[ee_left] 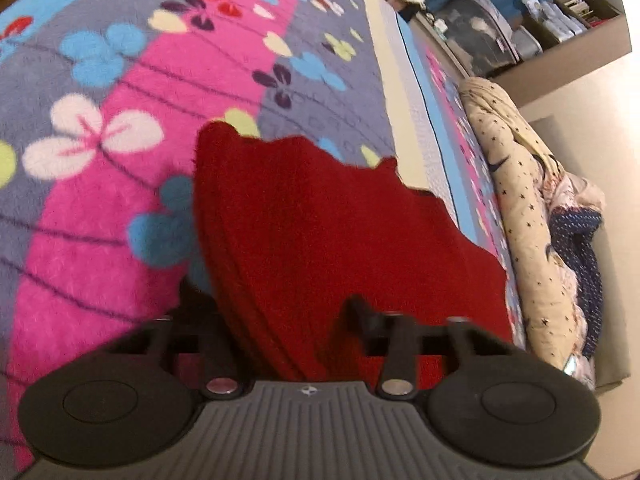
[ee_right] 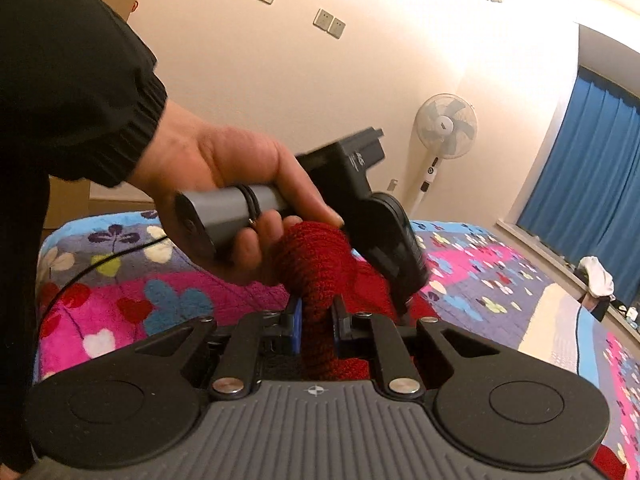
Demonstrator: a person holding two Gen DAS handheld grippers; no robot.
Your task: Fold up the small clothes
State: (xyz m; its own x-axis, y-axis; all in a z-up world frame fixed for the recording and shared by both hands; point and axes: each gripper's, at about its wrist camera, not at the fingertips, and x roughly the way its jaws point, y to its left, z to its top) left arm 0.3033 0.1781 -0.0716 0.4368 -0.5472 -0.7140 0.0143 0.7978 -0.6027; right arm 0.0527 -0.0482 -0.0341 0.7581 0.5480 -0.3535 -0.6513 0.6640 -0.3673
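Left wrist view: the camera sits just behind the left gripper (ee_left: 276, 312) and looks forward and down along its fingers, close over the red garment (ee_left: 320, 220). Beyond it the flowered blanket (ee_left: 120, 80) runs away to the bed's far edge, with shelves (ee_left: 560, 20) at upper right.

Right wrist view: the camera sits just behind the right gripper (ee_right: 316, 320) and faces nearly level across the bed toward the wall (ee_right: 280, 60), fan (ee_right: 446, 126) and blue curtain (ee_right: 592, 168). The left hand (ee_right: 240, 200) appears very near.

Shared ground: red garment (ee_right: 316, 280), flowered blanket (ee_right: 500, 272), the left gripper (ee_right: 400, 300).
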